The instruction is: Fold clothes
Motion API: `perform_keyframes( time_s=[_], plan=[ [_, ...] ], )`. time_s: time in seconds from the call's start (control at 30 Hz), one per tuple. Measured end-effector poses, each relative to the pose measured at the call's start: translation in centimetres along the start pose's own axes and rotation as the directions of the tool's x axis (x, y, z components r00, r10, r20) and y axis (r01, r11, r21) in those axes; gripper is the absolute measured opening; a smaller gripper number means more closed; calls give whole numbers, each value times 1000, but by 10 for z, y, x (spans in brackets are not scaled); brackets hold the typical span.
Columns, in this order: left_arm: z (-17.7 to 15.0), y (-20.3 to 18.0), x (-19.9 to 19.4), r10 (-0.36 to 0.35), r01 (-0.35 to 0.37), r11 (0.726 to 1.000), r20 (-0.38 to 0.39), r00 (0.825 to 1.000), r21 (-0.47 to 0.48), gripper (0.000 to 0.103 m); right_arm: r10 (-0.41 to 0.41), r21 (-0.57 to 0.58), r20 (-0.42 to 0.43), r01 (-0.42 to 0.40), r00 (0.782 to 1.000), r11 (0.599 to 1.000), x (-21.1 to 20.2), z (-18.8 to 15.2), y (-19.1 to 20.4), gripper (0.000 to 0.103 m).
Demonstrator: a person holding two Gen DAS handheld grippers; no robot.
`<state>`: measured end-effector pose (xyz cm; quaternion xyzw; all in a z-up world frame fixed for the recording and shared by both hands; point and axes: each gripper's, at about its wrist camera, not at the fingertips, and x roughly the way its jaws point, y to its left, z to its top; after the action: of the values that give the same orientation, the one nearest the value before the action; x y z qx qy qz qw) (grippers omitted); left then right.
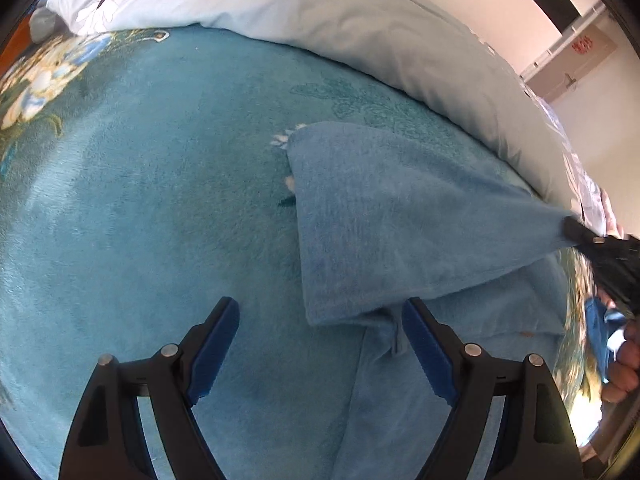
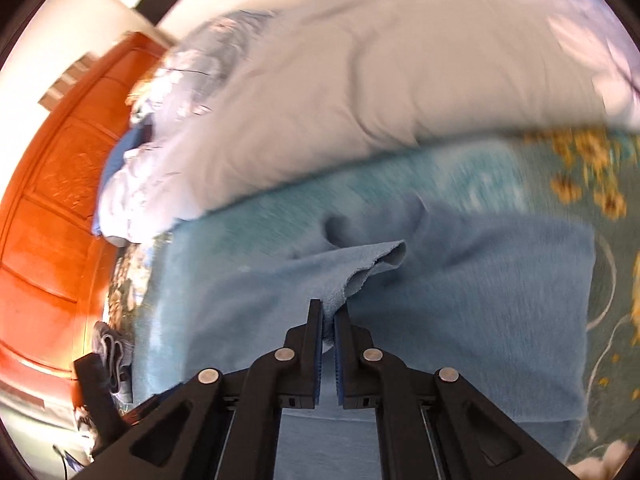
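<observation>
A light blue fleece garment (image 1: 400, 220) lies on a teal floral blanket (image 1: 160, 200) on a bed. In the left wrist view my left gripper (image 1: 320, 320) is open and empty, just above the garment's near edge. My right gripper (image 1: 572, 229) shows at the right there, pinching a corner of the garment and lifting a flap over the rest. In the right wrist view my right gripper (image 2: 328, 312) is shut on a bunched edge of the garment (image 2: 480, 300), which spreads out below and to the right.
A pale grey-blue duvet (image 1: 360, 32) is piled along the far side of the bed; it also shows in the right wrist view (image 2: 360, 80). An orange wooden headboard (image 2: 52, 200) stands at the left. A hand (image 1: 624, 364) holds the right gripper.
</observation>
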<state>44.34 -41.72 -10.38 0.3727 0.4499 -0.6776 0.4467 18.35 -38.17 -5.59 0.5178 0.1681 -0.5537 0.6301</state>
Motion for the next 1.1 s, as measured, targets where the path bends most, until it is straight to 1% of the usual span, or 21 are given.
perform_keyframes(
  time_s=[0.1,0.17,0.23,0.33,0.4,0.57,0.63,0.67,0.73,0.8,0.93,1.03,1.1],
  plan=[
    [2,-1,3,11,-11,1000,4,1000,-11,85,2,-68,54,2,999,998,-23,10,14,5],
    [3,-1,5,19,-19,1000,6,1000,-18,85,-16,-101,99,26,995,995,-42,14,16,5],
    [4,-2,8,26,-26,999,9,1000,-25,85,-50,-108,138,65,989,992,-64,13,6,5],
    [2,-1,8,29,-29,999,12,999,-40,85,-131,-82,132,143,983,986,-76,2,-20,5],
    [1,-3,9,33,-33,998,12,999,-45,85,-181,-64,123,189,976,980,-81,-6,-37,5],
    [1,-12,9,54,-54,999,12,998,-7,85,-229,4,32,229,973,974,-56,-35,-76,5],
    [1,-13,6,43,-43,999,25,999,-7,85,-245,20,5,245,970,969,-49,-45,-88,5],
    [1,-13,3,36,-36,999,34,999,-9,85,-250,-1,28,250,968,968,-55,-44,-84,5],
    [0,-13,6,28,-28,1000,17,999,-12,85,-260,-37,62,262,964,964,-64,-44,-77,5],
    [-2,-15,11,23,-24,1000,-8,1000,-14,85,-269,-34,25,270,963,962,-56,-46,-85,5],
    [-4,-17,9,14,-14,1000,-15,1000,-3,85,-287,-32,-48,286,957,958,-40,-50,-100,5],
    [-6,-13,8,-13,12,1000,-29,999,-11,85,-309,-57,-68,305,949,951,-29,-55,-102,5],
    [-8,-10,5,-29,28,1000,-39,999,-12,85,-316,-63,-72,312,946,948,-27,-56,-102,7]
  ],
)
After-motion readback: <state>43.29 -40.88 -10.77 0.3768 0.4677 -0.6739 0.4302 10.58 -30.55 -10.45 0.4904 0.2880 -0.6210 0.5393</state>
